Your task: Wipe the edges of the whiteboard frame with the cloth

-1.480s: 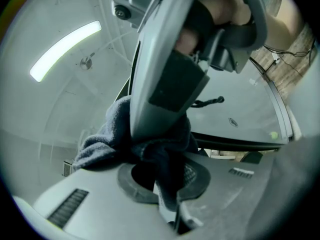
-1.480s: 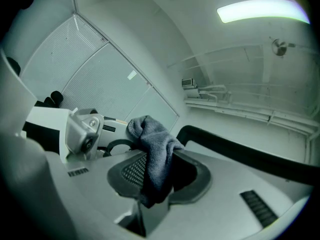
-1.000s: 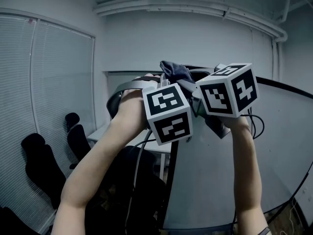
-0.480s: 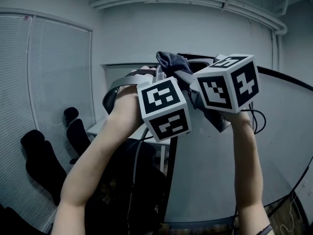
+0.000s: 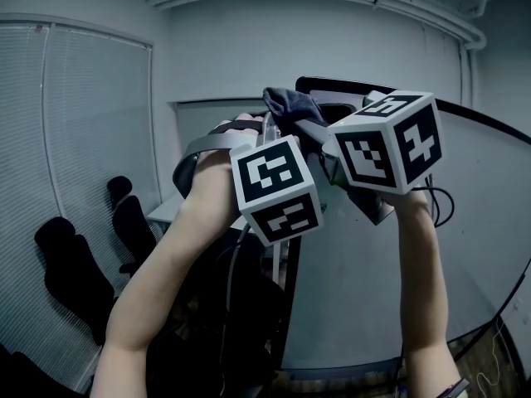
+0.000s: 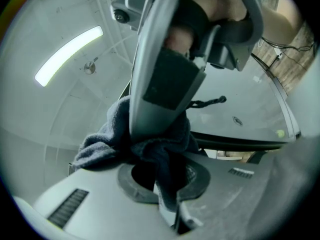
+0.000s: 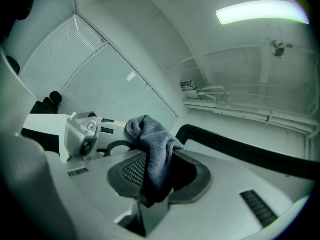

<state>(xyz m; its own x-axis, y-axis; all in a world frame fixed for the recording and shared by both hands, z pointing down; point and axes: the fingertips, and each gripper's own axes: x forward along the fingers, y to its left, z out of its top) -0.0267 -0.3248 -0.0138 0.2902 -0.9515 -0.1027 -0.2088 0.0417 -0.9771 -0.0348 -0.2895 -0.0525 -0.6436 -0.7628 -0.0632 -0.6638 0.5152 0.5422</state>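
Window blinds (image 5: pixel 83 181) and dark chairs (image 5: pixel 75 272) fill the room's left side, with the whiteboard (image 5: pixel 465 247) at right. Compared with half a second ago, more of the board's black frame (image 5: pixel 348 84) shows above the cloth (image 5: pixel 290 106), including its rounded corner. The left gripper (image 6: pixel 162 184) and right gripper (image 7: pixel 155 184) are raised side by side, each clamped on the grey cloth beside that top edge.

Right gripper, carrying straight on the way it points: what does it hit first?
Probably the whiteboard frame: its black top edge lies just beyond the cloth held by the right gripper, though depth is unclear.
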